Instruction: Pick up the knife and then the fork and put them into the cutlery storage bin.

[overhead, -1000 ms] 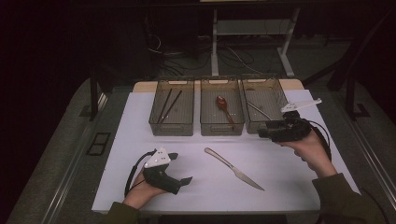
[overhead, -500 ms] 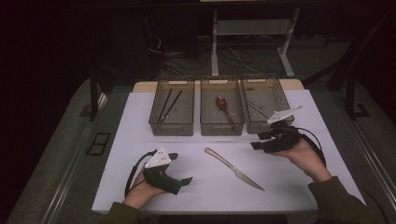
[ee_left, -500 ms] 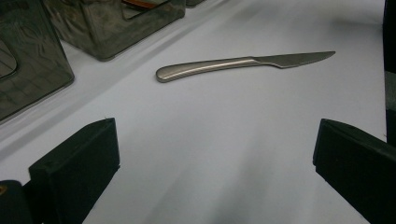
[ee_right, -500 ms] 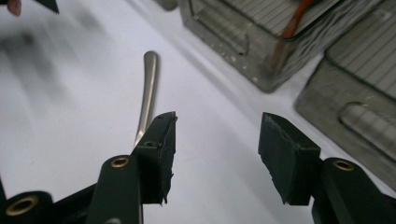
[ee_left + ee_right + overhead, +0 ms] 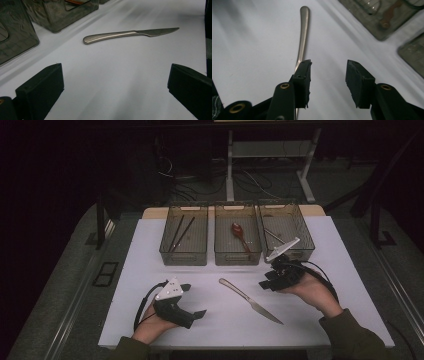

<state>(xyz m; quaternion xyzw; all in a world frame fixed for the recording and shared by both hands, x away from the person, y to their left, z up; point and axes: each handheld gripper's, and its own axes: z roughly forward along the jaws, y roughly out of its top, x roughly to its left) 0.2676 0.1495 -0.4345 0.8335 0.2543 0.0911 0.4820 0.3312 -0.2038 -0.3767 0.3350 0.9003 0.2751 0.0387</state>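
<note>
Lying flat on the white bench (image 5: pixel 150 270), the table knife (image 5: pixel 250 300) is the thing in hand — it rests between the two hands, just in front of the middle bin (image 5: pixel 237 256), with its rounded handle end toward the bins and its blade toward the person. It looks like one piece of brushed steel, so I judge it stiff, rather heavy for its size, and smooth enough to slip. In the left gripper view the blade shows small serrations near the tip, so this end is not a good place for the pads.

The right tongs (image 5: pixel 266 284) are near the knife, to its right in the high view. Their jaws have just been closing, yet nothing is between them: in the right gripper view the handle passes behind the left pad, outside the gap. So these tongs are released, half narrowed. The left tongs (image 5: pixel 196 300) rest on the bench with the jaws spread wide and nothing in them.

For taking hold, I think the handle is best, around its middle where it is thickest, with the pads across its narrow width. Because the knife lies very low on the bench, the pads must come down almost to the surface — otherwise they may only push it sideways. A firm squeeze seems needed, as the long blade could make the knife tip downward in the grip.
</note>
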